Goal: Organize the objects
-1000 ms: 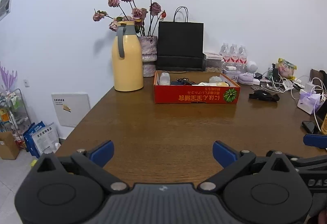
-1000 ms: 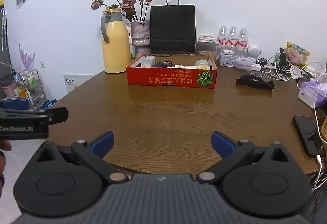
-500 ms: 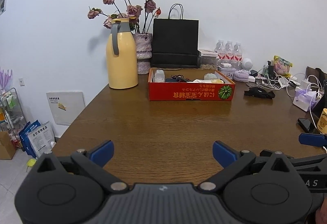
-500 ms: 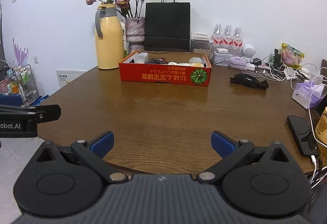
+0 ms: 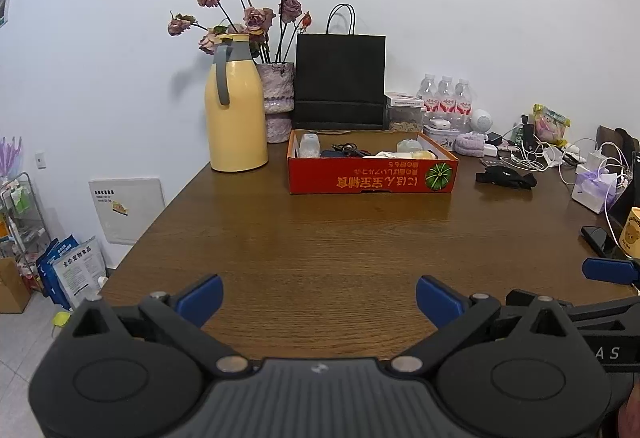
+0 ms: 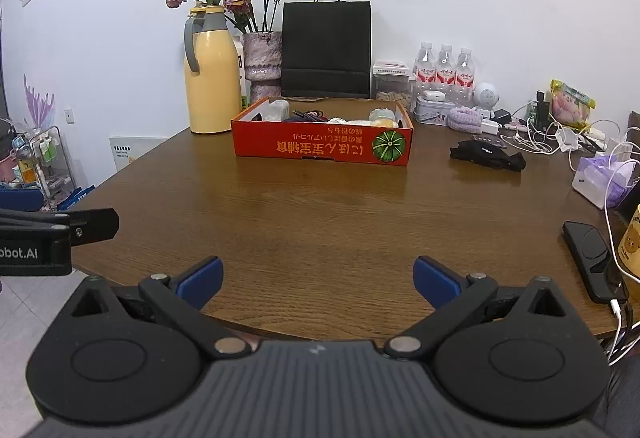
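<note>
While we hover over the desk (image 5: 320, 250):
Left tool (image 5: 319, 298): spread, empty.
Right tool (image 6: 318, 278): spread, empty.
Red box (image 5: 372, 180): twelve o'clock, well apart.

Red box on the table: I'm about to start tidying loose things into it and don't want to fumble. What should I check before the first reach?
1. Left gripper open, holding nothing: ok.
2. Right gripper open, holding nothing: ok.
3. Bare table between the grippers and the red box: ok.
4. Room left in the box: cannot tell; several items already lie inside.
5. Black pouch lies free of other things: ok.
6. Phone free to lift: not ok; a cable is plugged into it.
</note>
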The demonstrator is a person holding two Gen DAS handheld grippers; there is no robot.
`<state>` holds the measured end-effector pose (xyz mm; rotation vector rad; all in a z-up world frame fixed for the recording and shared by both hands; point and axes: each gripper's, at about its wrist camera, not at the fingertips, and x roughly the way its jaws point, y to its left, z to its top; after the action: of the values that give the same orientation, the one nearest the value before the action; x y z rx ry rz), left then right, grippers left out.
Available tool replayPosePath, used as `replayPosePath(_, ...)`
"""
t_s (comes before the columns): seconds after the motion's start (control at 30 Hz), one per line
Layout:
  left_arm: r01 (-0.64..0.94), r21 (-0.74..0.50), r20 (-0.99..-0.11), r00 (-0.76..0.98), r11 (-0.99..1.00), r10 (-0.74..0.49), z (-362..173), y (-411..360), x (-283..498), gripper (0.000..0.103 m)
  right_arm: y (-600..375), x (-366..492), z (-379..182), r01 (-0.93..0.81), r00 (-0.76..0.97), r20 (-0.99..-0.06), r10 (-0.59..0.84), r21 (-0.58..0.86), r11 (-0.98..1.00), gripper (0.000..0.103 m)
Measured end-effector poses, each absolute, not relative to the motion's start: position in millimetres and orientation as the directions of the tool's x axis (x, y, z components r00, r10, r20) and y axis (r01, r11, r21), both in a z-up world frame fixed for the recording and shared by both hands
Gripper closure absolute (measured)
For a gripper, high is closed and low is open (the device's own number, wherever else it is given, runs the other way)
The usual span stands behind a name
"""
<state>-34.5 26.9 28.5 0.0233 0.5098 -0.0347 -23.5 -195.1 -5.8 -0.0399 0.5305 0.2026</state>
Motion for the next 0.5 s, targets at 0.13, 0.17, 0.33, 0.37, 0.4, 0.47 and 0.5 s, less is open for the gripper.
replayPosePath(0.13,0.040,0.013,-0.489,0.872,0.999,-0.028,27.9,25.5,-34.8,0.000,-194.0,-22.9,-6.0,-0.214,0.838,-0.509,0.196,0.022,0.976,0.000)
replayPosePath(0.17,0.041,0.013,-0.490,0.871,0.999,-0.029,27.5,25.7,-34.9,0.000,-193.7,-22.9,-5.9,-0.216,0.838,-0.509,0.198,0.024,0.976,0.000)
replayPosePath(0.33,0.040,0.013,-0.489,0.872,0.999,-0.029,27.6,24.7,-35.7,0.000,-194.8,-23.9,-5.5,-0.217,0.840,-0.505,0.197,0.020,0.976,0.000)
replayPosePath(0.37,0.040,0.014,-0.489,0.872,0.999,-0.028,27.6,24.2,-35.8,0.000,-195.0,-23.8,-5.5,-0.216,0.841,-0.504,0.197,0.022,0.976,0.000)
replayPosePath(0.4,0.040,0.014,-0.489,0.872,0.999,-0.028,27.4,23.5,-36.0,0.000,-195.9,-23.6,-5.6,-0.216,0.840,-0.505,0.198,0.022,0.976,0.000)
replayPosePath(0.47,0.040,0.015,-0.490,0.871,0.999,-0.028,27.3,23.2,-36.2,0.000,-196.4,-23.2,-6.0,-0.215,0.840,-0.505,0.197,0.024,0.976,0.000)
replayPosePath(0.5,0.041,0.015,-0.489,0.872,0.999,-0.028,27.1,23.0,-36.4,0.000,-196.4,-23.1,-6.0,-0.215,0.840,-0.505,0.198,0.024,0.976,0.000)
